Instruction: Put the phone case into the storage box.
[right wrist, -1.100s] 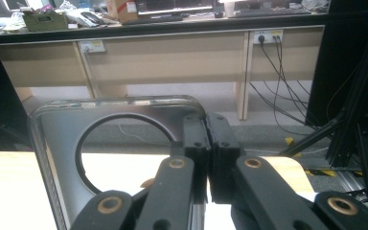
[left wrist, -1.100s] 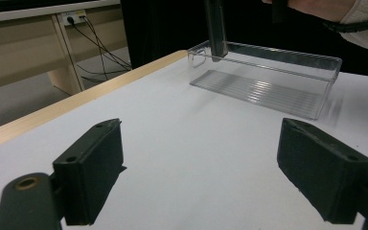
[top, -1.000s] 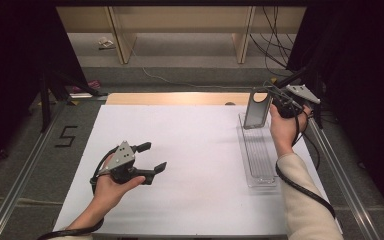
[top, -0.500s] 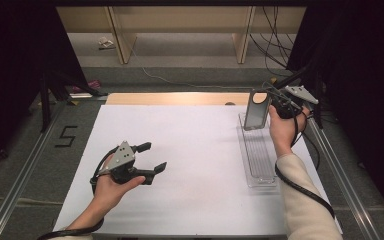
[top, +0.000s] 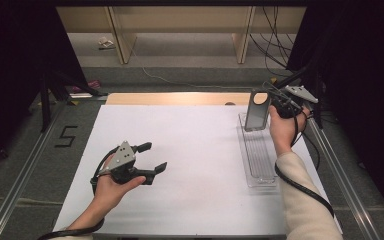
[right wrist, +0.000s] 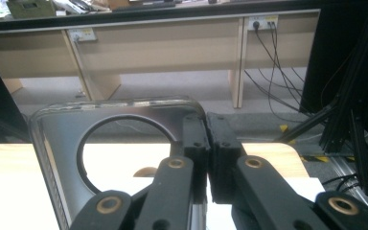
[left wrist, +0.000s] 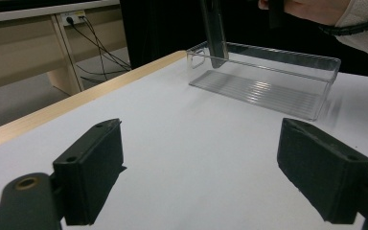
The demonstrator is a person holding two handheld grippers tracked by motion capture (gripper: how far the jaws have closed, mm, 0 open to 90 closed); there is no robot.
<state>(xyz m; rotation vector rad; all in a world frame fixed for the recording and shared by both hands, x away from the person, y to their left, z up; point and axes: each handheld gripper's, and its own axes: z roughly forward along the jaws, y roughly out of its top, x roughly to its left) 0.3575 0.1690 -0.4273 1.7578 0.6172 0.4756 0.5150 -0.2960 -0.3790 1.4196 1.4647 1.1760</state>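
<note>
A smoky see-through phone case (top: 257,111) with a round camera hole hangs upright over the far end of a clear plastic tray (top: 258,162). My right gripper (top: 272,106) is shut on the case's right edge; in the right gripper view the case (right wrist: 60,143) spreads left of the closed jaws (right wrist: 207,139). My left gripper (top: 153,157) hovers over the white table at the near left, open with nothing between its fingers (left wrist: 93,165). From there the tray (left wrist: 268,93) and the case's lower end (left wrist: 214,33) show ahead.
A white sheet (top: 190,165) covers the table, with a wooden strip (top: 175,98) along its far edge. Metal rails (top: 340,175) run down both sides. Beyond the table are shelves, black stands and cables (top: 275,30).
</note>
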